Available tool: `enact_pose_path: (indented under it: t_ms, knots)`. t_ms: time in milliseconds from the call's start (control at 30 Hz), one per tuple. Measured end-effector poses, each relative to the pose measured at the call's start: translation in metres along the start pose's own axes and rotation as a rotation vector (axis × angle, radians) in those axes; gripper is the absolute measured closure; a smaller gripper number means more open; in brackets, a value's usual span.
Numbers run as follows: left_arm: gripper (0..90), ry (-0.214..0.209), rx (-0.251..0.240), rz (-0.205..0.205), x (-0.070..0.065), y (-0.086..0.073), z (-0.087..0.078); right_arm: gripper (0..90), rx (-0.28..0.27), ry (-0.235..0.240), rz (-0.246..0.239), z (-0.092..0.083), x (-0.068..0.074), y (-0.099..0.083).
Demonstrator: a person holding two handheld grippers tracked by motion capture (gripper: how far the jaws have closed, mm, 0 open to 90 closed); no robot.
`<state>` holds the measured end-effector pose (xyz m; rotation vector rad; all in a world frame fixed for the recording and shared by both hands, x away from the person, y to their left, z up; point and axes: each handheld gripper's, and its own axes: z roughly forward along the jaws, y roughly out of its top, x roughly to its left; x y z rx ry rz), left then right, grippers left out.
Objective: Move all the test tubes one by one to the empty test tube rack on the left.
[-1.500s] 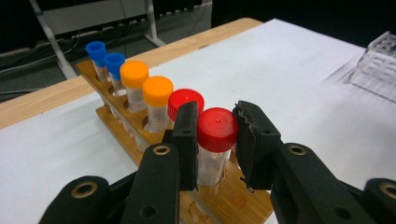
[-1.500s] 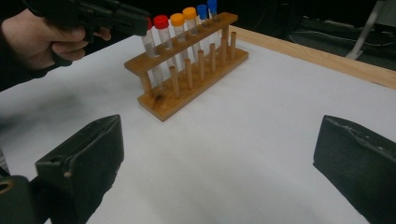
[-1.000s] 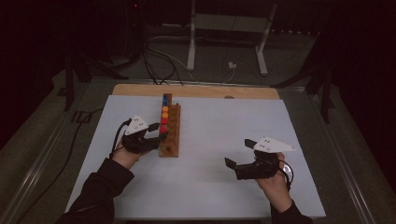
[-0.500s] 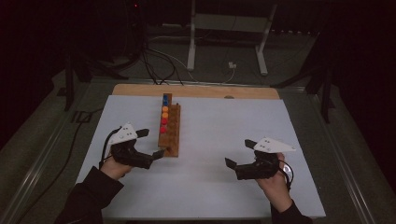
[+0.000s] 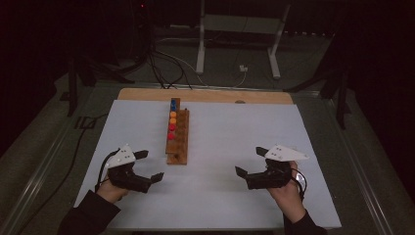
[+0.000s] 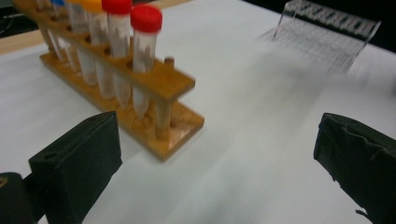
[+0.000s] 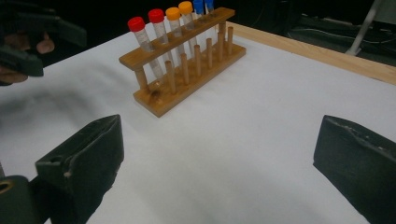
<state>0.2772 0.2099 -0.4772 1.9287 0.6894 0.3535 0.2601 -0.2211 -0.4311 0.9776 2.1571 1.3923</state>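
Observation:
A wooden tube rack (image 5: 178, 139) stands lengthwise in the middle of the white sheet. Along its left side it holds capped tubes: red (image 5: 171, 135) nearest me, then orange (image 5: 172, 115), then blue (image 5: 173, 103). My left gripper (image 5: 151, 165) hovers to the front left of the rack, apart from it. Its jaws have just been opening and stand wide with nothing between them. In the left gripper view the nearest red-capped tube (image 6: 145, 28) sits upright in the rack (image 6: 161, 116). My right gripper (image 5: 248, 160) rests open and empty at the front right, pointing toward the rack (image 7: 187, 60).
The white sheet (image 5: 230, 127) covers a wooden board (image 5: 205, 94) whose far edge shows. A clear plastic piece (image 6: 327, 32) stands farther off on the sheet. Cables and a metal stand (image 5: 235, 39) lie beyond the table. The rack's right row of pegs (image 7: 205, 49) holds nothing.
My left gripper has drawn back from the rack's near end toward the front left, and its jaws have spread wide. The right gripper has stayed where it was.

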Motion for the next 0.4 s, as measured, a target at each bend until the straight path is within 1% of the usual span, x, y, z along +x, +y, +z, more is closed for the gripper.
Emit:
enact_pose_path:
  t_ms: [33,100,167,233,300,400]
  knots:
    - [1.8,-0.001,0.000,0.000,-0.001,-0.004,-0.001,1.9,0.001,-0.001,0.000,0.000,0.000,0.000]
    - [1.8,-0.008,0.016,0.005,-0.002,-0.011,-0.002,1.9,0.001,-0.001,0.000,0.000,-0.001,-0.001]
    - [1.8,0.001,0.022,0.018,-0.004,-0.019,-0.003,1.9,0.004,0.001,0.003,0.001,-0.001,-0.001]
    - [1.8,-0.010,0.020,0.005,-0.004,-0.027,-0.004,1.9,0.005,0.001,0.002,0.001,-0.001,-0.001]
    - [1.8,-0.004,0.023,0.003,-0.004,-0.030,-0.005,1.9,0.005,0.000,0.002,0.001,-0.001,-0.002]
    - [1.8,-0.003,0.006,0.003,-0.005,-0.031,-0.006,1.9,0.004,0.000,0.004,0.001,-0.001,-0.002]
